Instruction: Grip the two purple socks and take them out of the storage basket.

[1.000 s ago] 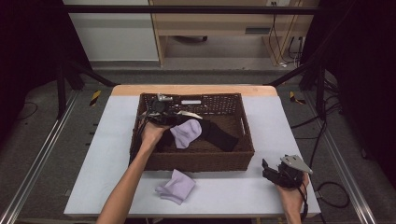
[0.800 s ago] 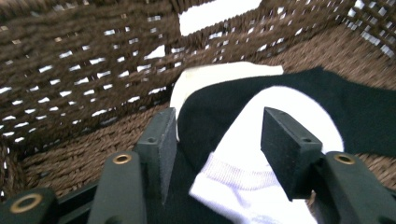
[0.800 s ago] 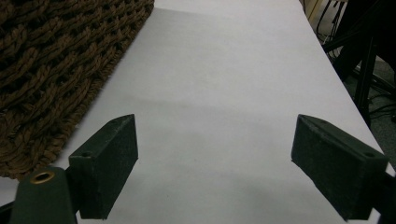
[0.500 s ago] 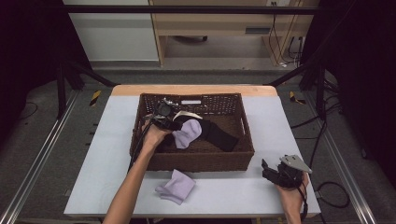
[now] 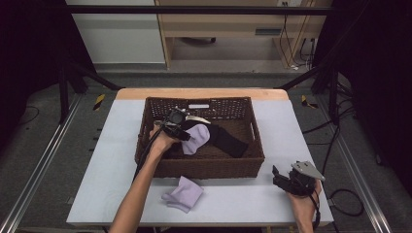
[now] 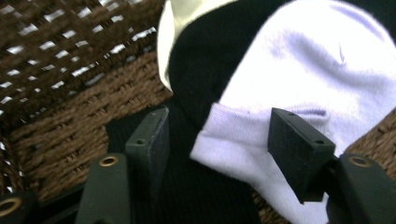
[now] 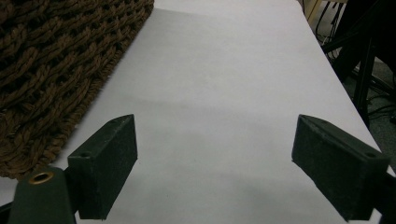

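On the left of the high view we see the person's left forearm (image 5: 141,187) reaching up from the bottom edge into a brown wicker basket (image 5: 201,167) that stands in the middle of a pale grey table (image 5: 111,160). The left hand holds the left gripper (image 5: 176,127) low inside the basket, near its left wall. In the left gripper view we look along its two black jaws, which stand apart with the cuff of a lilac sock (image 6: 280,112) lying between them; the jaws are spread and nothing is pinched, though the right jaw sits close against the sock's cuff. Under that sock lies a black sock (image 6: 205,79), and a pale cream piece of cloth (image 6: 170,32) peeks out behind it against the woven wall.

Moving right in the high view, the lilac sock (image 5: 197,138) rests on the basket floor just beside the gripper, and the black sock (image 5: 226,140) stretches from it towards the basket's right side. A white label (image 5: 198,106) shows on the far wall. In front of the basket, on the bare table, lies a second lilac sock (image 5: 183,194), crumpled and apart from the basket.

At the far right, near the table's front corner, the right hand holds the right gripper (image 5: 282,178) above the tabletop, well apart from the basket. In the right gripper view its jaws gape wide with only the pale table between them, and the basket's corner (image 7: 56,70) sits to the left.
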`<action>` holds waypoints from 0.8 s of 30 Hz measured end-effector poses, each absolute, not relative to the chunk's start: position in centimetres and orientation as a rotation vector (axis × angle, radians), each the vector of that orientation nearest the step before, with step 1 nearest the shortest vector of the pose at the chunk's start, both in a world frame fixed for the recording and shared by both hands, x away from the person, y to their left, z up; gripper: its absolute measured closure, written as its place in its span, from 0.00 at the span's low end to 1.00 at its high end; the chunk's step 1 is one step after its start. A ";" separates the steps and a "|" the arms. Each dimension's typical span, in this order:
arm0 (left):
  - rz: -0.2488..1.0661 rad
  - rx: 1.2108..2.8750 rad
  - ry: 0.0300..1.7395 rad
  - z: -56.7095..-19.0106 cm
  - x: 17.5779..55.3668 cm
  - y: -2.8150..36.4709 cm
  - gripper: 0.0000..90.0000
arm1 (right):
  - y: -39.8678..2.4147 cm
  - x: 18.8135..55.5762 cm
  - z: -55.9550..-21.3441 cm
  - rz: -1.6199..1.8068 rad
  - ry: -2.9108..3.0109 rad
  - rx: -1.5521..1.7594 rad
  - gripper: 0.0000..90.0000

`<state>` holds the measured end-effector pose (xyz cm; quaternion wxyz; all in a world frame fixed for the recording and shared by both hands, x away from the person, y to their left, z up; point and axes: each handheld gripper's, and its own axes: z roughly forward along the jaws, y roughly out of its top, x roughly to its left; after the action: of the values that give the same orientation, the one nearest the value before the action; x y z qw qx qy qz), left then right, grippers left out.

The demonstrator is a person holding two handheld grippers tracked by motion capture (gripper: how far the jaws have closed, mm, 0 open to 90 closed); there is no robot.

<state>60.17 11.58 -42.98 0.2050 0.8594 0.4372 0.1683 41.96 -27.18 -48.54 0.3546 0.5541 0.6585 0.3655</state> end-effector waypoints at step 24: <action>0.317 2.461 1.263 -43.0 59.9 11.4 0.86 | -27.2 42.0 -48.6 0.944 1.710 1.426 0.17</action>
<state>59.86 11.42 -43.00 0.1777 0.8698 0.4465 0.1120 41.99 -27.15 -48.56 0.3537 0.5516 0.6613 0.3651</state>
